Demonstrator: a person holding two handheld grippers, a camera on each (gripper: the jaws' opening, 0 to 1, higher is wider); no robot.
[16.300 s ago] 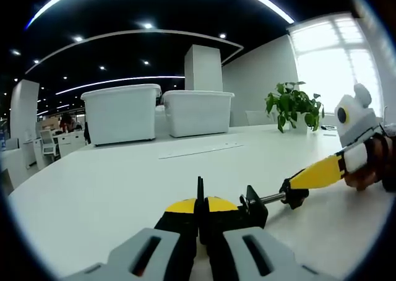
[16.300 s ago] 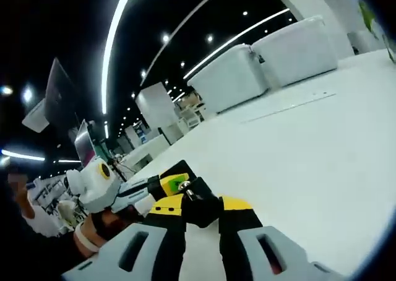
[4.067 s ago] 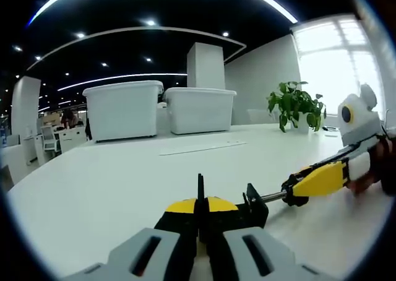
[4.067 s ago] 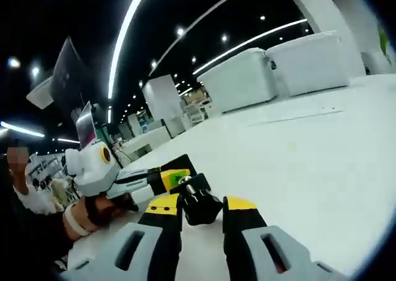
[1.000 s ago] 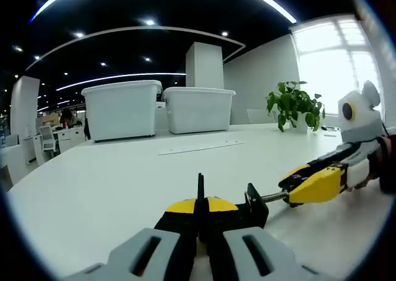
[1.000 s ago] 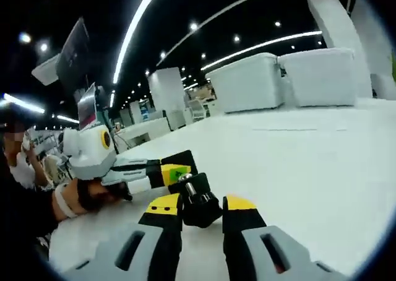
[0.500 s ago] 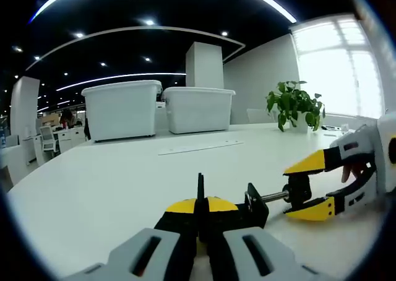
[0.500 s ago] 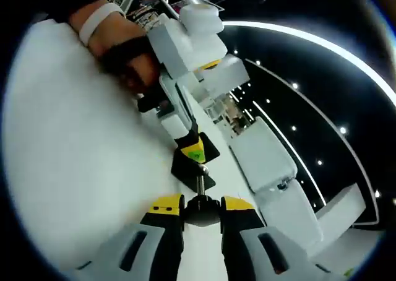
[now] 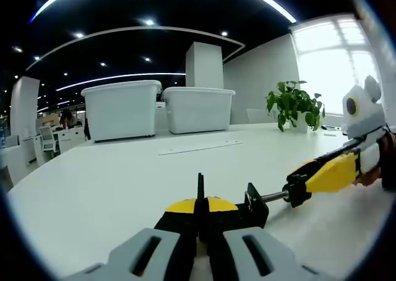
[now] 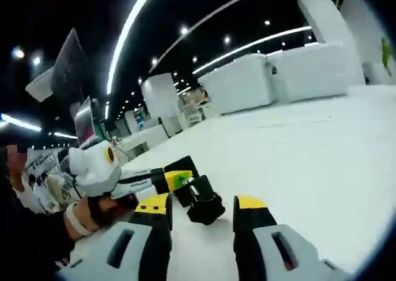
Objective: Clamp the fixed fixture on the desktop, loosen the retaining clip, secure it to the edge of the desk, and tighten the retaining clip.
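A black fixture [image 9: 250, 205] lies on the white desk [image 9: 111, 188], and my left gripper [image 9: 200, 204] is shut on its flat end. Its screw rod [image 9: 272, 197] runs right to a black knob [image 9: 297, 191]. My right gripper [image 9: 322, 172] comes in from the right with its yellow tips at that knob. In the right gripper view the knob [image 10: 204, 208] sits between the jaws of my right gripper [image 10: 203, 211], which stand open with a gap on each side. My left gripper [image 10: 173, 179], held by a hand [image 10: 99, 210], comes in from the left.
Two white lidded bins [image 9: 120, 114] [image 9: 198, 111] stand at the far side of the desk, with a potted plant [image 9: 296, 104] at the right. A thin pale strip [image 9: 201, 148] lies mid-desk. A monitor [image 10: 71, 64] hangs at the upper left in the right gripper view.
Half a second ago my right gripper was rolled on its side around the knob. It has rolled back level, and its jaws now stand wider apart. The left gripper and fixture have not moved.
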